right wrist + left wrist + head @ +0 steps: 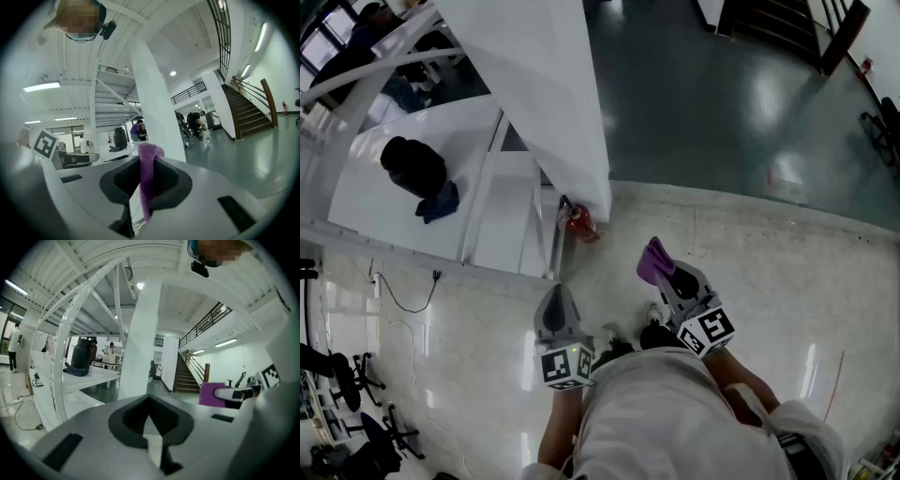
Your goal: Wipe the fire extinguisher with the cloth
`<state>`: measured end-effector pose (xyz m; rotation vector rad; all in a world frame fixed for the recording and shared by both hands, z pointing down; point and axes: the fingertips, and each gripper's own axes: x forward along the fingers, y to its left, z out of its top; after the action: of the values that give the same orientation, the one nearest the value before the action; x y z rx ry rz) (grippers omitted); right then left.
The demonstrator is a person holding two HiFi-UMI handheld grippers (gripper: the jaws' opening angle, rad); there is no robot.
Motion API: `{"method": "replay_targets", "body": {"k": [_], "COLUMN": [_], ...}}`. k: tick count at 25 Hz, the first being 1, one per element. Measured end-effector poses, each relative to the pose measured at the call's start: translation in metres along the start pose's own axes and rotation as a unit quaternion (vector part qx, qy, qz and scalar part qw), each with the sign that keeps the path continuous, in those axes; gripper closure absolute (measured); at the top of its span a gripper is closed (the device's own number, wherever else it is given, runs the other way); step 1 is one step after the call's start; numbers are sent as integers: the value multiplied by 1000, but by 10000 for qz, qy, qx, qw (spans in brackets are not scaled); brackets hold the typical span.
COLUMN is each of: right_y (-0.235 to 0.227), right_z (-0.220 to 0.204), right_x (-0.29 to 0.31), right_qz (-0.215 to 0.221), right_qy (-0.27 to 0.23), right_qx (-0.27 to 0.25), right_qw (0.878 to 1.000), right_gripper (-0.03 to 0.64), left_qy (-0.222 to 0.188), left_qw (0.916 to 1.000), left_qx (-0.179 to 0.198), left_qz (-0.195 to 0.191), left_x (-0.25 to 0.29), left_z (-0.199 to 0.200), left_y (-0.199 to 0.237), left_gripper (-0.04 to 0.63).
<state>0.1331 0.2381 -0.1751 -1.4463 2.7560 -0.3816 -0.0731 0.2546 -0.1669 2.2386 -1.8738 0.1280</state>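
The left hand-held gripper (556,298) has its jaws closed together with nothing between them. Ahead of it, the red fire extinguisher (579,224) sits on the floor (750,272) at the foot of a white pillar (553,84). The right hand-held gripper (664,270), further right, is clamped on a purple cloth (654,259).

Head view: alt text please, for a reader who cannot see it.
From above, the right tool grips a purple cloth and the left tool is shut and empty, both held over a pale floor. A red fire extinguisher sits ahead at the foot of a white column.
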Motion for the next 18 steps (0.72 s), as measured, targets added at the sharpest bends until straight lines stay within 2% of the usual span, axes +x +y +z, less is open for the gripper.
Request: {"method": "replay_targets", "body": {"k": [18], "right_y": [-40], "right_z": [5], "right_x": [11], "right_qz": [68], "right_qy": [-135], "right_qx": [111], "right_qw": [9998], "right_gripper": [560], "left_qy": [63], "left_qw": [10000], "left_qx": [-38], "left_qz": [42], "left_x": [23], "left_z": [-10], "left_y": [-23], "left_gripper": [591]}}
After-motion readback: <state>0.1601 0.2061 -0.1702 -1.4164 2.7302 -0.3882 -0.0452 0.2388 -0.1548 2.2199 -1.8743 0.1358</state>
